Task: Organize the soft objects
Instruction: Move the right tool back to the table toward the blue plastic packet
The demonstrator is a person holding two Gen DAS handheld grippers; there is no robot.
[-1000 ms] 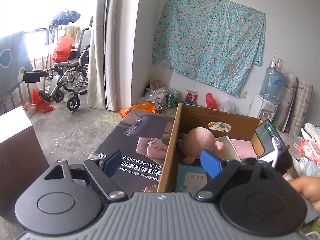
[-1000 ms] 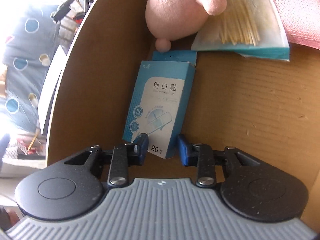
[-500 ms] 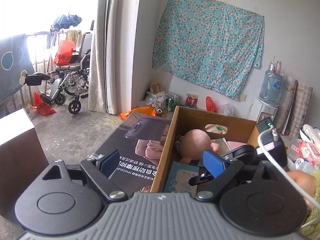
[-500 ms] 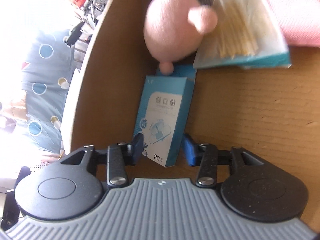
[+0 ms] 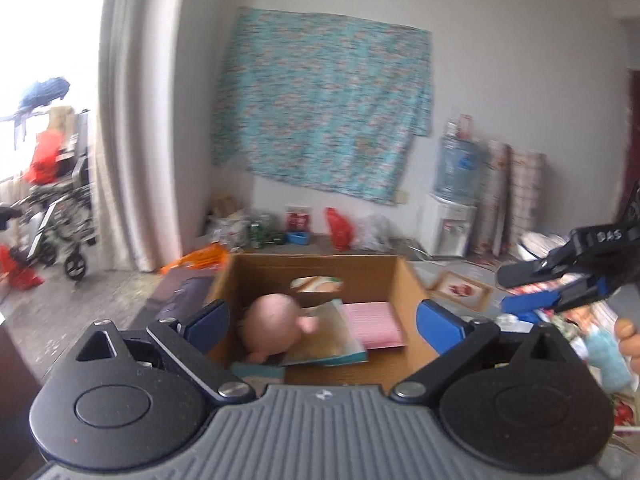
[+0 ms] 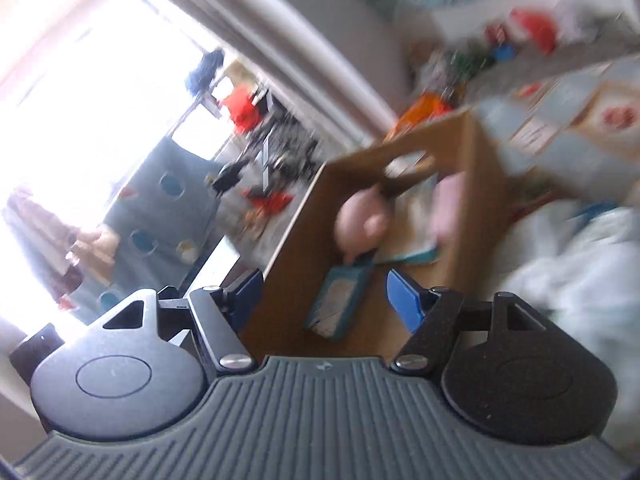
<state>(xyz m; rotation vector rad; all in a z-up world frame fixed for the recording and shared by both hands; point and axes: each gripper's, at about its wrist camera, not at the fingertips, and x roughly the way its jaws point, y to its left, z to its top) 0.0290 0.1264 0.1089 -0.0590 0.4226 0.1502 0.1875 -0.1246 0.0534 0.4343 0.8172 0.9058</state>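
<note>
Right claw (image 6: 324, 294) now lifted off blue box (image 6: 340, 300), jaws opening, empty.

cardboard box (image 5: 412, 280) open on top, plush toy (image 5: 272, 330) filling left corner

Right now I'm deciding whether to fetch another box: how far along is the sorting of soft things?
Done: the cardboard box already holds a pink plush toy, a pink cloth, a clear packet and a blue carton. In hand: nothing; the left tool and right tool are opening, empty. Left: a blurred heap lies beside the box.
</note>
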